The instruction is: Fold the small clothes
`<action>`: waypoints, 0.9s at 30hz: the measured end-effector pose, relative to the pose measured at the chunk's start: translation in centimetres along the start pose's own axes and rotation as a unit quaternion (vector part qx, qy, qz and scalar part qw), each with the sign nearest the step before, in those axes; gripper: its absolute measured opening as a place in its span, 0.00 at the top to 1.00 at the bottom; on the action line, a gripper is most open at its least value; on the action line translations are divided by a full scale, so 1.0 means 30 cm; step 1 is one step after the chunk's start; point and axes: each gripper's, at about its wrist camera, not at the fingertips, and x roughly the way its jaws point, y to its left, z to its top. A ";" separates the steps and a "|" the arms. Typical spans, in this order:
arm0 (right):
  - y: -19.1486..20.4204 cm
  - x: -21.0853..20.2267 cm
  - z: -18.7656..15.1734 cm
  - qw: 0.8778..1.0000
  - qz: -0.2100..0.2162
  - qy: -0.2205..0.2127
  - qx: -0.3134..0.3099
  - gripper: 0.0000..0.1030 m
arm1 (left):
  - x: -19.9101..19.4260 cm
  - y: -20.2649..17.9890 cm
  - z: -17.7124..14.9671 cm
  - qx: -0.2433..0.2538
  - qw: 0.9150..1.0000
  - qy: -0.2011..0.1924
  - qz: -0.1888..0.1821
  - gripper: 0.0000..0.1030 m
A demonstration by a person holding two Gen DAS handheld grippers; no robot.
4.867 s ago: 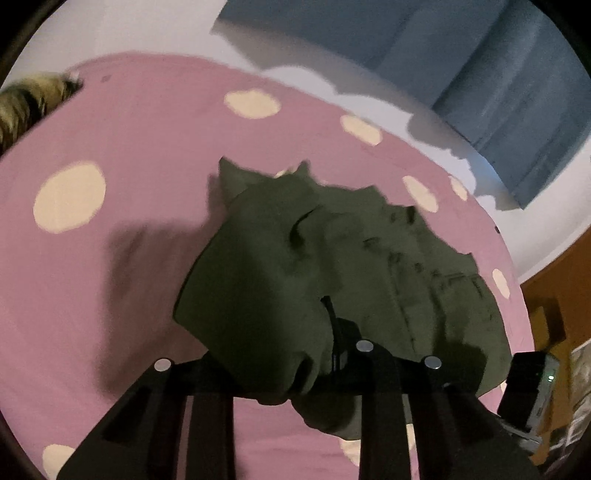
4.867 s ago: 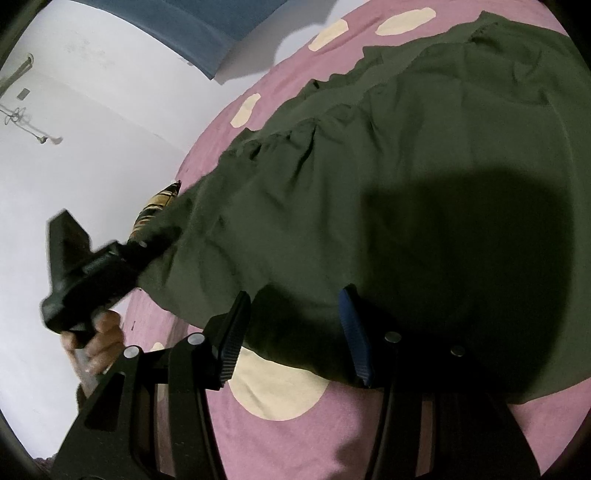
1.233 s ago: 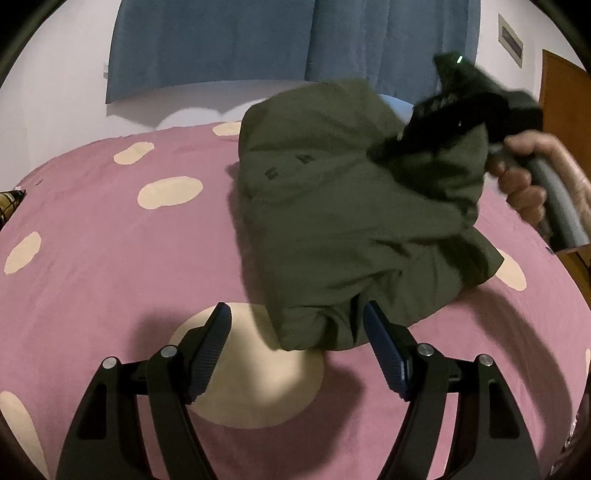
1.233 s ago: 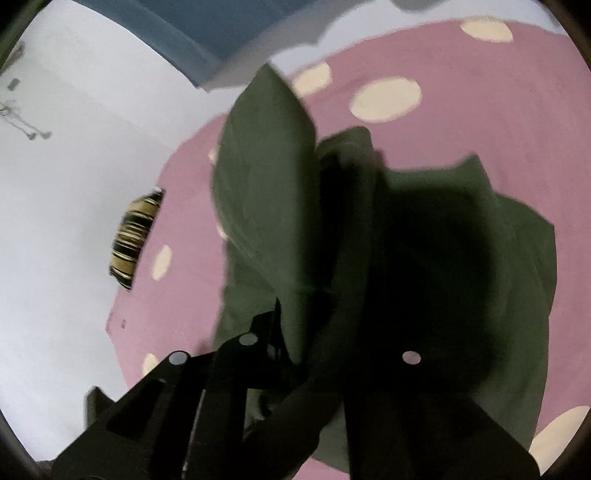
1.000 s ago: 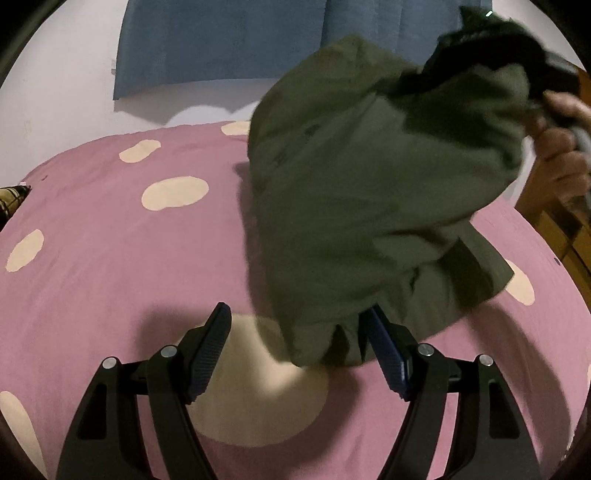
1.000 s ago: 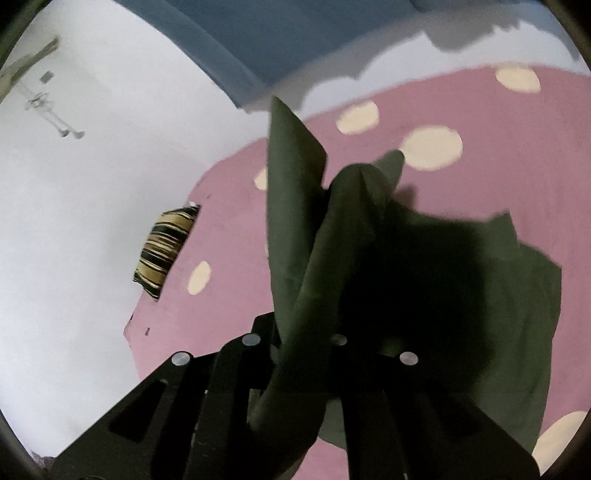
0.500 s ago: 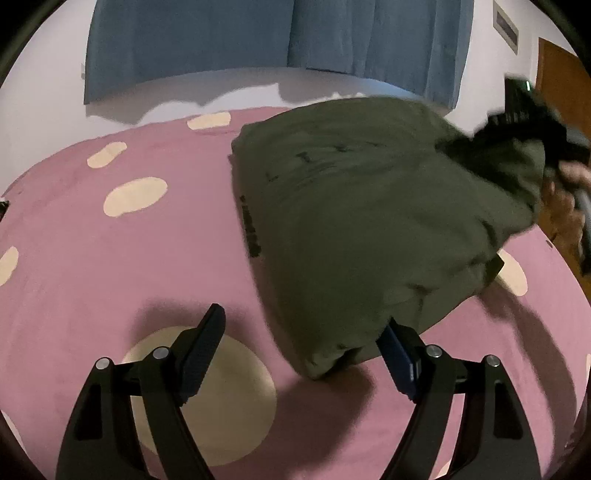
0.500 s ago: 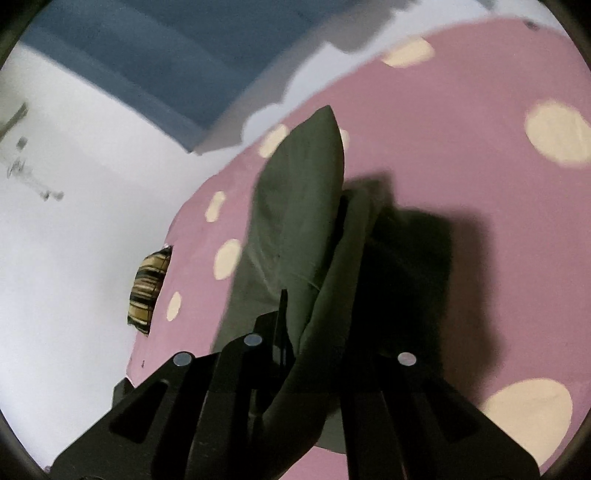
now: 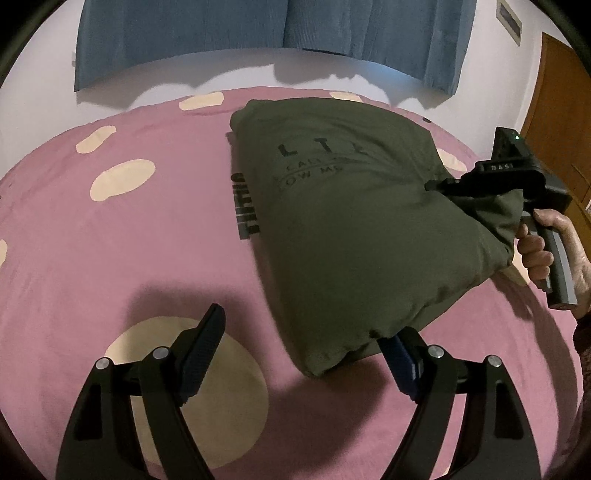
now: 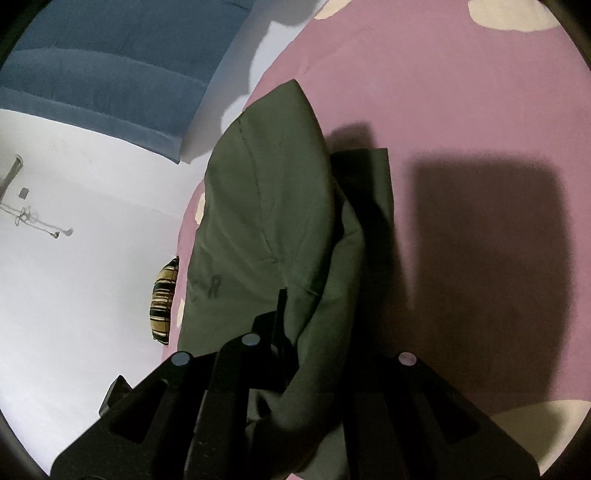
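A: Surroundings?
B: Pink bedsheet with cream spots point(image 9: 110, 236); blue curtain point(image 9: 258, 33) behind; striped cushion point(image 10: 162, 302) at the edge.
A: Tongs?
B: Right tongs point(image 9: 439, 184), hand-held point(image 9: 535, 251), clamp the folded olive-green cotton T-shirt point(image 9: 351, 229) on the bed. Left tongs point(image 9: 303, 350) spread wide, empty.

One garment, two grippers, one spotted bedspread

There is one olive-green garment point(image 9: 354, 221), folded over at the centre of the left wrist view. Two grippers show: the left gripper point(image 9: 306, 350) at 6 o'clock and the right gripper point(image 9: 436, 184) at 3 o'clock, the latter held by one visible hand point(image 9: 543, 247). One pink bedspread point(image 9: 110, 258) carries at least six cream spots in that view. One blue curtain point(image 9: 258, 33) hangs at 12 o'clock, and one striped cushion point(image 10: 164, 302) sits at 9 o'clock in the right wrist view.
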 end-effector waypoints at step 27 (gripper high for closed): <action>0.291 -0.118 -0.194 0.991 -0.095 -0.016 -0.089 0.54 | -0.051 0.024 -0.010 -0.030 0.999 -0.020 0.014 0.22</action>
